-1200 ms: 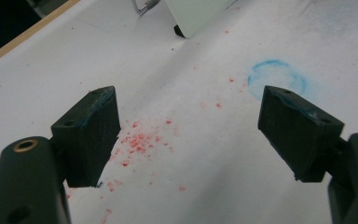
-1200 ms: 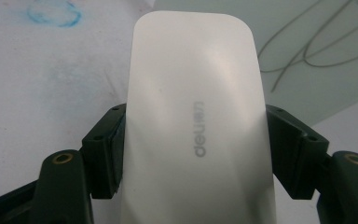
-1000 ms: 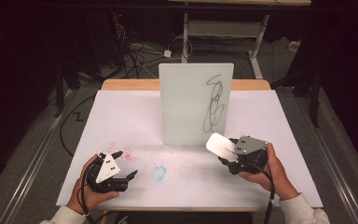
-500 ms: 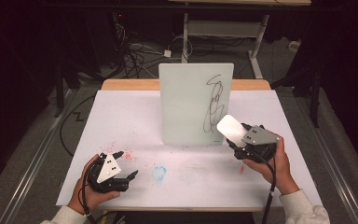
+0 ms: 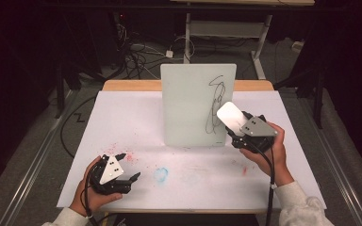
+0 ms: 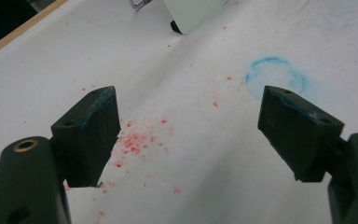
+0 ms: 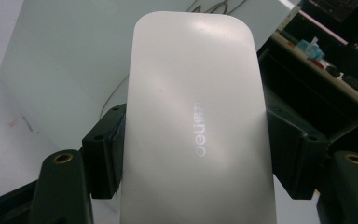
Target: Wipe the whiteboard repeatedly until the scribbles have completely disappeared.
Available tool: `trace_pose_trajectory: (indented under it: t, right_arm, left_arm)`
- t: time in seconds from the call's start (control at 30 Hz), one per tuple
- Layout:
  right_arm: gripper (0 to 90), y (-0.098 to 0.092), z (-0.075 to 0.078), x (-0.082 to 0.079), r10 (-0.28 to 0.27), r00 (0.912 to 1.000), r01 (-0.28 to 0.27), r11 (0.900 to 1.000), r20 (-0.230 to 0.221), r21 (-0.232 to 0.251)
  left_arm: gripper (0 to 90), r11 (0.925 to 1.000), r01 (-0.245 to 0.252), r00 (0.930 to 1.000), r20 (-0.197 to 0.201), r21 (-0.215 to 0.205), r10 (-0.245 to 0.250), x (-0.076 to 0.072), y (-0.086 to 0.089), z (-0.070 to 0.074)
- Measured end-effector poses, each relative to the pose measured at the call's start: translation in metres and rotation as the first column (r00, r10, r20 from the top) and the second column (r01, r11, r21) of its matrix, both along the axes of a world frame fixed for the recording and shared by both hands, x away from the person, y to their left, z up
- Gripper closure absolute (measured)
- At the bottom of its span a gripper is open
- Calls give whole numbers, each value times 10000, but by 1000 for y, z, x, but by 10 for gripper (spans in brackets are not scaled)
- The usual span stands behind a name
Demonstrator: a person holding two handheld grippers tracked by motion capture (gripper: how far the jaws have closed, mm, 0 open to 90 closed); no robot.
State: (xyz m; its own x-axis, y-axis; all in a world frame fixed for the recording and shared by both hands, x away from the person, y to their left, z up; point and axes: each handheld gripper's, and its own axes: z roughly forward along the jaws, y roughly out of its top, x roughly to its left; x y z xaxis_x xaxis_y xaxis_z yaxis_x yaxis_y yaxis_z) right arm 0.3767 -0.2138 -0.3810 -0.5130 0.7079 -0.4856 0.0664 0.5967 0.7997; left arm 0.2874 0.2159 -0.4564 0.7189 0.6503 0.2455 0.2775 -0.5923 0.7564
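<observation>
A small whiteboard (image 5: 193, 101) stands upright mid-table with a black scribble (image 5: 215, 103) on its right part. My right gripper (image 5: 239, 132) is shut on a white eraser (image 5: 231, 117), raised close to the board's lower right, over the scribble. In the right gripper view the eraser (image 7: 196, 121) sits clamped between the two jaws, the board (image 7: 74, 60) right behind it. My left gripper (image 5: 127, 167) rests low near the table's front left, open with nothing between its jaws. In its own view the left gripper (image 6: 189, 135) hovers over red specks (image 6: 135, 137).
White paper (image 5: 122, 117) covers the table. A blue ring mark (image 5: 160, 174) and red specks (image 5: 125, 155) stain it near the left gripper; a red smear (image 5: 244, 170) lies by the right hand. Cables and desk legs sit on the floor beyond the far edge.
My right gripper has carried the eraser up and toward the board, from beside its lower right corner to in front of the scribble. The left gripper stayed in place.
</observation>
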Motion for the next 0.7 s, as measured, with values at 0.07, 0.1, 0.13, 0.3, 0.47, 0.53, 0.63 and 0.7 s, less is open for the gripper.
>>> trace_pose_trajectory:
  t: [0.07, 0.1, 0.13, 0.3, 0.47, 0.53, 0.63, 0.7]
  right_arm:
    - [309, 6, 2, 4, -55, 9996, 62, 9996, 259, -267]
    - [309, 8, 2, 5, -123, 9991, 138, 9992, 402, -378]
    - [309, 11, 4, 7, -252, 9973, 292, 9979, 687, -580]
    - [309, 22, 7, 13, -587, 9870, 728, 9932, 1496, -909]
    - [310, 28, -1, 18, -682, 9844, 874, 9896, 1623, -1146]
    - [310, 31, -8, 18, -712, 9840, 950, 9851, 1633, -1431]
    - [310, 34, -18, 18, -651, 9851, 927, 9807, 1595, -1723]
    - [310, 36, -24, 18, -657, 9853, 938, 9794, 1575, -1786]
  left_arm:
    - [201, 10000, -15, 10000, -15, -5, 15, 0, 0, 0]
    - [201, 10000, -23, 10000, -7, -10, 23, 0, 0, 0]
    - [201, 10000, -23, 10000, 1, -13, 23, 0, 0, 0]
    - [201, 10000, -44, 10000, -14, -11, 44, 0, 0, 0]
    - [203, 9999, -62, 10000, 15, 117, 61, 0, -1, 0]
    - [205, 9999, -52, 10000, 19, 101, 51, 0, -1, 0]
    - [205, 9999, -44, 10000, 12, 122, 44, 0, -1, 0]
    - [205, 9999, -45, 10000, 15, 105, 45, 0, -1, 0]
